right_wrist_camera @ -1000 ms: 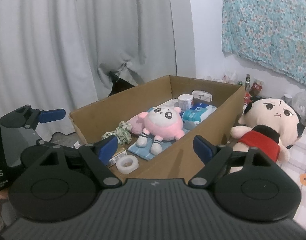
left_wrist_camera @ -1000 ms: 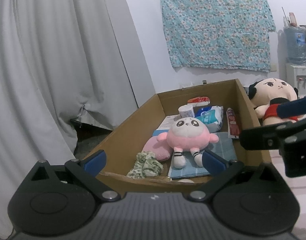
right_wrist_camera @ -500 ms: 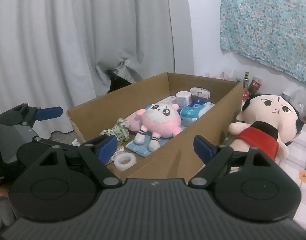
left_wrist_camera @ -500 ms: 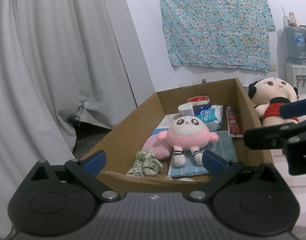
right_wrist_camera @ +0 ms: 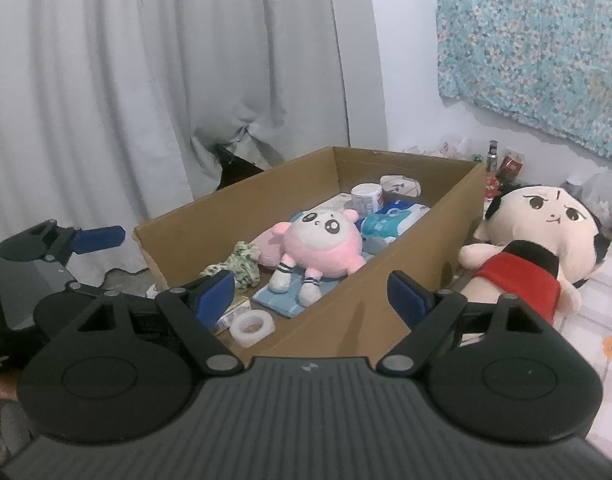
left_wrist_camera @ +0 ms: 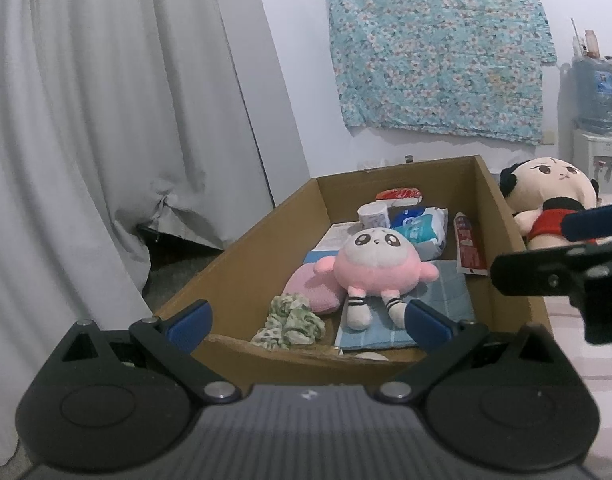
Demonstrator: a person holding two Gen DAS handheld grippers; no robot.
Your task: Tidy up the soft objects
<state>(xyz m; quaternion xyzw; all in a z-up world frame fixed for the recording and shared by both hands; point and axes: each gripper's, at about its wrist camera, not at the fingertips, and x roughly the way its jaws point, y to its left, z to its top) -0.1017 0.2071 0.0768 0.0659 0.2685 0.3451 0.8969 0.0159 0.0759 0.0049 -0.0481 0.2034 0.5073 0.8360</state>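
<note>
Nearest the cameras, just short of the cardboard box (left_wrist_camera: 242, 264), both claws hang with jaws spread wide and nothing between them: the left gripper (left_wrist_camera: 306, 316) faces the box's near wall, and the right gripper (right_wrist_camera: 311, 290) sits over the box's near right corner. Inside the box, against its near wall, lies a roll of clear tape (right_wrist_camera: 252, 326), with a green-and-white scrunchie (left_wrist_camera: 292, 320) a little farther in. Beyond the scrunchie, a pink plush doll (left_wrist_camera: 375, 264) lies on its back at the middle of the box, its legs on a folded blue cloth (left_wrist_camera: 445, 292) and a flat pink cushion (left_wrist_camera: 309, 286) touching its left side. Farther in, a blue tissue pack (left_wrist_camera: 419, 226) and a small white cup (left_wrist_camera: 373, 216) sit behind the doll, and a red tube (left_wrist_camera: 467, 246) leans along the box's right wall. Outside that right wall, on the patterned floor, a big-headed doll in a red top (right_wrist_camera: 533, 232) lies close beside the box. Behind the box hang a grey curtain (left_wrist_camera: 106, 120) and a floral cloth (left_wrist_camera: 437, 48) on the wall.
</note>
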